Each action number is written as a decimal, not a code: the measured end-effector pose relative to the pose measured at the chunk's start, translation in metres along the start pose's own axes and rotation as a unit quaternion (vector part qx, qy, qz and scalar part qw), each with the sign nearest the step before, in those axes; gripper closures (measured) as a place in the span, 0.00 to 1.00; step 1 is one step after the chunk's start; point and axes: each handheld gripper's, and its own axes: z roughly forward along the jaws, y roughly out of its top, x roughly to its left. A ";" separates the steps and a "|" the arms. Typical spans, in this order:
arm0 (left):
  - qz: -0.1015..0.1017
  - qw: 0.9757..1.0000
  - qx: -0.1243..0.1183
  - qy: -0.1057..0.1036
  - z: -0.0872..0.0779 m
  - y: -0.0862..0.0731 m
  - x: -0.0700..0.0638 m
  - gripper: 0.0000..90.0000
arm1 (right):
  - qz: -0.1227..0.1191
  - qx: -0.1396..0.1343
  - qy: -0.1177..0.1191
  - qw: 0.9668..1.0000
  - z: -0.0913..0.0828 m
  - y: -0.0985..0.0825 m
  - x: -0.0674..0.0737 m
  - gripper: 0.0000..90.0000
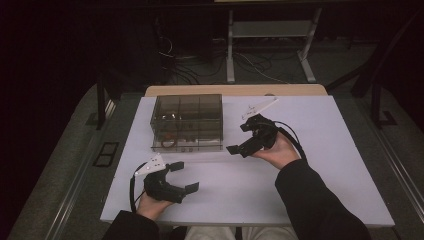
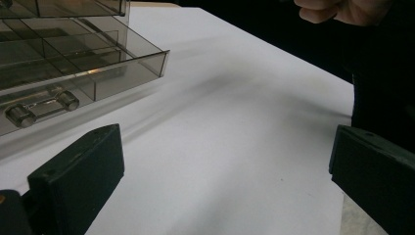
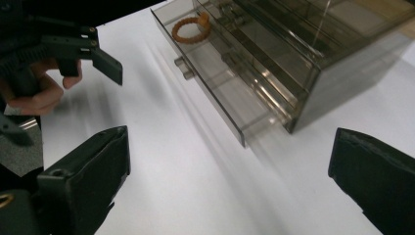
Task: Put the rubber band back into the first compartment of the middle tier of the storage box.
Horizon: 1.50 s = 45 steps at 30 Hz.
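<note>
Nearest the camera, the left gripper [image 1: 182, 176] hovers over the white table [image 1: 310, 165] with jaws spread wide and nothing between them. Beyond it the right gripper [image 1: 240, 137] is likewise agape, just beside the smoky plastic drawer box [image 1: 187, 120]. Its bottom drawer [image 3: 220, 93] stands pulled out, an orange ring [image 3: 192, 28] lying inside. No readable writing appears.

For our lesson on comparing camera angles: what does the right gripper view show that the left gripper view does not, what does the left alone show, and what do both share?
Right gripper view alone: an orange ring lying in the pulled-out drawer of the smoky clear organizer box, and the left gripper, open, held in a hand. Left gripper view alone: the person's dark sleeve at the table's far edge. Both: the white table, the drawer front with its handle, and two open black fingers in the foreground.
</note>
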 end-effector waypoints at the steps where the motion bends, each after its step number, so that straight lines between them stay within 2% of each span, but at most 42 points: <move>1: -0.001 1.000 0.000 0.000 0.000 0.000 0.000 0.00 | 0.001 0.000 -0.002 1.000 -0.002 -0.003 -0.001 0.01; 12: -0.003 1.000 0.001 0.002 0.000 0.000 0.000 0.00 | 0.026 -0.015 -0.020 0.999 -0.030 -0.042 -0.007 0.01; 23: -0.003 1.000 0.002 0.002 0.001 -0.001 0.000 0.00 | 0.055 -0.034 -0.038 0.997 -0.052 -0.084 -0.010 0.01; 39: -0.004 1.000 0.003 0.003 0.001 -0.001 0.000 0.00 | 0.094 -0.054 -0.059 0.992 -0.078 -0.140 -0.005 0.01; 45: -0.004 1.000 0.004 0.003 0.001 -0.001 0.000 0.00 | 0.116 -0.069 -0.066 0.989 -0.082 -0.163 -0.007 0.02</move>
